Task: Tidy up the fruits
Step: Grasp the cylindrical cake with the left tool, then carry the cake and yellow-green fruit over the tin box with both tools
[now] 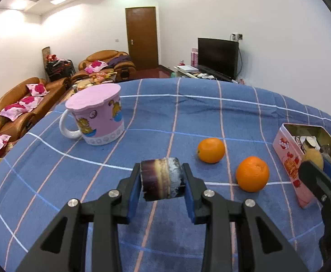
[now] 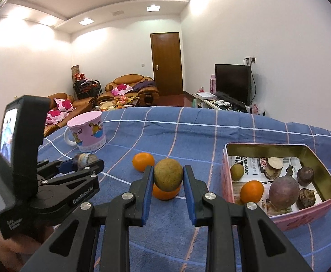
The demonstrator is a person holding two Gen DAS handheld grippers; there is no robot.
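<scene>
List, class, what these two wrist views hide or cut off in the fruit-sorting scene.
- Near orange: right wrist view, mostly behind the brown fruit in the right hand-held gripper.
- Pink tin: left wrist view, contents mostly hidden by its wall and the right hand-held gripper; far end cut off.
- Cup: lid hides any contents.
- Left hand-held gripper: its cylindrical piece unidentifiable.

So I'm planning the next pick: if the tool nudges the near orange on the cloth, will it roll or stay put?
The near orange looks round and sits free on the blue checked cloth, so a nudge would probably roll it. The soft, rumpled cloth may slow it quickly. Its skin looks firm and dimpled, so a grip likely holds without slipping.
</scene>
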